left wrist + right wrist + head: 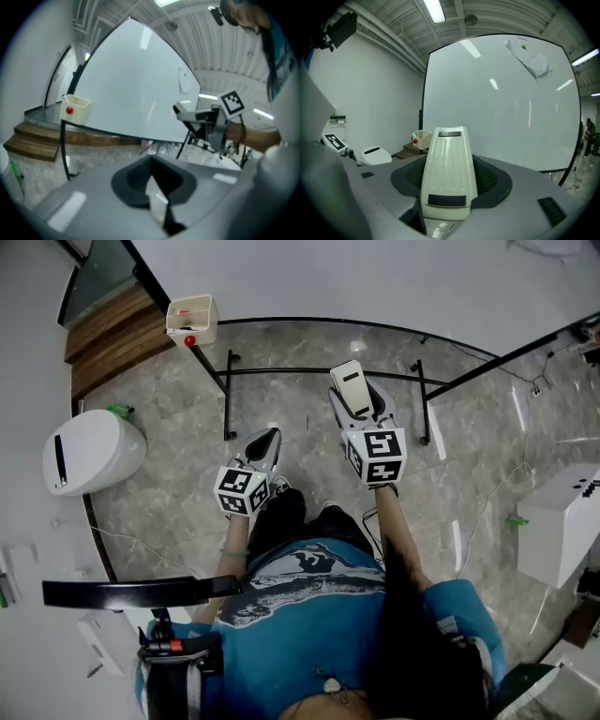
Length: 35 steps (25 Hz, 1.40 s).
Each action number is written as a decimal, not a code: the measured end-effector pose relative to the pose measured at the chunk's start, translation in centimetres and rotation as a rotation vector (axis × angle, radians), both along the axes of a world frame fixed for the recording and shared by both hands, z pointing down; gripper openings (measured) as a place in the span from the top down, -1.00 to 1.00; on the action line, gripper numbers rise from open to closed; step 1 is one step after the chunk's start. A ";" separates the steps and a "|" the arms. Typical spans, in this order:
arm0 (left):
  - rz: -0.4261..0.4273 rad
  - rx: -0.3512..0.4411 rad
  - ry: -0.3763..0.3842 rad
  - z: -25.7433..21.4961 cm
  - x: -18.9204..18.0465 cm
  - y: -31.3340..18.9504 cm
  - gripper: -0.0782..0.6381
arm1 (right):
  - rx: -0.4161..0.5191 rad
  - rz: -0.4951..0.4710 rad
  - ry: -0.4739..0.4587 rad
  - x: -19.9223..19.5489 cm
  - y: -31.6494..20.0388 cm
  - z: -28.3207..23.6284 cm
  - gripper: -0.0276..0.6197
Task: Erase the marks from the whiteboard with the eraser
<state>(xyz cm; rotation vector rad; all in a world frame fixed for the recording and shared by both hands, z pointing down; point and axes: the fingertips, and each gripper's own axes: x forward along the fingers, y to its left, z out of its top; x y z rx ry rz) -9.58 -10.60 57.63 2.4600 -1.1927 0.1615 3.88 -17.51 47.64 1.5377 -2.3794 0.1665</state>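
Observation:
The whiteboard (501, 103) stands upright ahead of me and shows no marks in either gripper view; a white cloth (529, 58) hangs near its top right. It fills the upper part of the head view as the whiteboard (375, 277) and the left gripper view as the whiteboard (136, 84). My right gripper (361, 407) is shut on a cream eraser (353, 388), held a short way off the board. That eraser (449, 173) lies between the jaws, pointing at the board. My left gripper (265, 444) hangs lower, shut on nothing, and its jaws (154, 187) point at the floor below the board.
A cream box (191, 318) with a red button hangs at the board's lower left corner. Black stand legs (229, 395) reach toward me across the marble floor. A white bin (89, 451) sits to the left, wooden steps (108, 329) behind it, and a white cabinet (562, 531) at right.

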 end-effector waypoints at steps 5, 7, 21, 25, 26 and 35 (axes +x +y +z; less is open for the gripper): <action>0.007 0.027 -0.004 -1.6 2.7 1.7 0.77 | -0.030 -0.007 0.002 2.0 3.7 1.3 0.10; 0.006 0.042 -0.002 -2.7 4.3 3.2 0.77 | -0.042 -0.008 0.020 3.4 5.8 1.7 0.10; 0.024 0.071 -0.048 -3.2 17.8 19.4 0.77 | -0.089 -0.063 -0.066 13.5 23.5 4.2 0.10; 0.003 0.066 -0.087 -3.5 18.1 24.0 0.77 | -0.121 -0.100 -0.113 13.2 28.4 5.0 0.10; 0.001 0.063 -0.097 -3.5 18.0 24.8 0.77 | -0.129 -0.105 -0.122 13.1 29.3 5.2 0.10; -0.017 0.084 -0.098 -3.9 15.9 27.7 0.77 | -0.136 -0.128 -0.133 10.7 32.1 5.3 0.10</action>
